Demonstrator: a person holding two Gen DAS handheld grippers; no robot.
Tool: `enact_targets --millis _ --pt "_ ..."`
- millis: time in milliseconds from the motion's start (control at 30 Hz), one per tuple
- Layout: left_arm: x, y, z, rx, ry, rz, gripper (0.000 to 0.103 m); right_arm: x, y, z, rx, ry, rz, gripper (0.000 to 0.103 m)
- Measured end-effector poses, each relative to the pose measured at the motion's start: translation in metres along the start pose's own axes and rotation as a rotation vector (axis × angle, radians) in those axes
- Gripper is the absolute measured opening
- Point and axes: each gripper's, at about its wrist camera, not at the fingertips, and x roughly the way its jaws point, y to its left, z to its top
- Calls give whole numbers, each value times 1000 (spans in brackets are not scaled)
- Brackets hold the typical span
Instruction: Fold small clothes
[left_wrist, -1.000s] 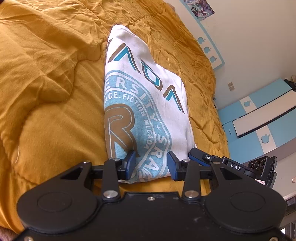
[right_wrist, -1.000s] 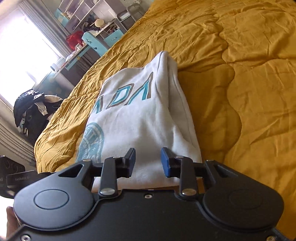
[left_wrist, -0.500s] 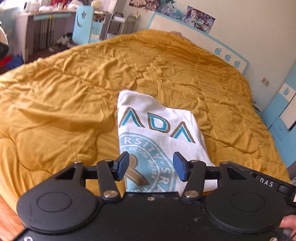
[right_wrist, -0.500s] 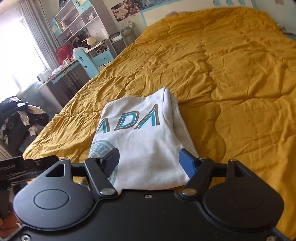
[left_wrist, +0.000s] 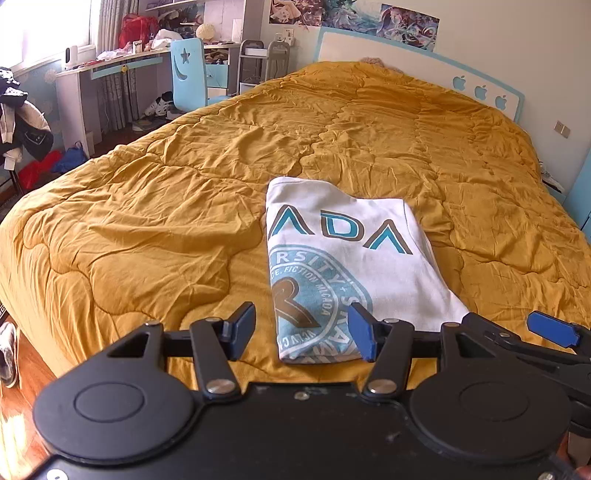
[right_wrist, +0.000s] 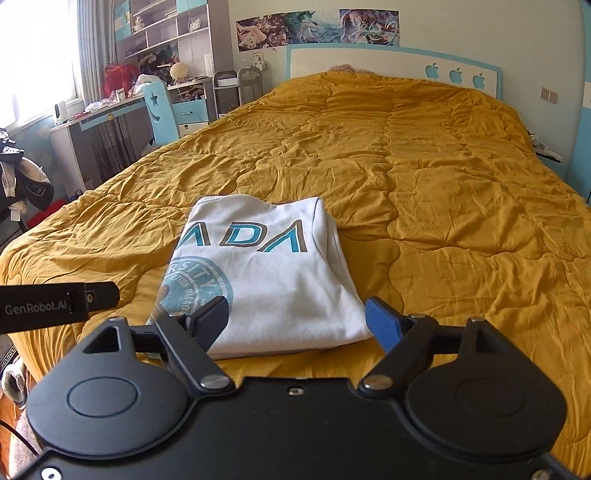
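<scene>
1. A folded white T-shirt (left_wrist: 354, 258) with a teal and brown print lies flat on the mustard-yellow quilt (left_wrist: 147, 229), near the foot edge of the bed and well short of the white and blue headboard (right_wrist: 369, 61).
2. The left gripper (left_wrist: 302, 331) hangs above the shirt's near edge, its jaws released and standing wide; they have just been opening, and nothing is clamped between the blue pads (left_wrist: 360, 330).
3. The right gripper (right_wrist: 301, 321) hovers over the same near edge, spread wider, its jaws also just opened and grasping nothing.
4. Neither tool touches the cloth; the shirt shows through both gaps, lying on the quilt below.
5. A desk (left_wrist: 92, 70) and a blue chair (left_wrist: 188, 70) stand beyond the bed's left side.
</scene>
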Motion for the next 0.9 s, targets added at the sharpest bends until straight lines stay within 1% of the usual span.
enact_targets --millis 133,433,900 --pt "0 -3 -8 26 16 33 59 -3 5 -4 -9 10 4 82" --pt "2 -5 -14 38 42 47 59 -5 13 -9 -21 20 8 82" --pt "6 -10 -15 63 56 59 59 -4 13 -10 -18 26 4 82"
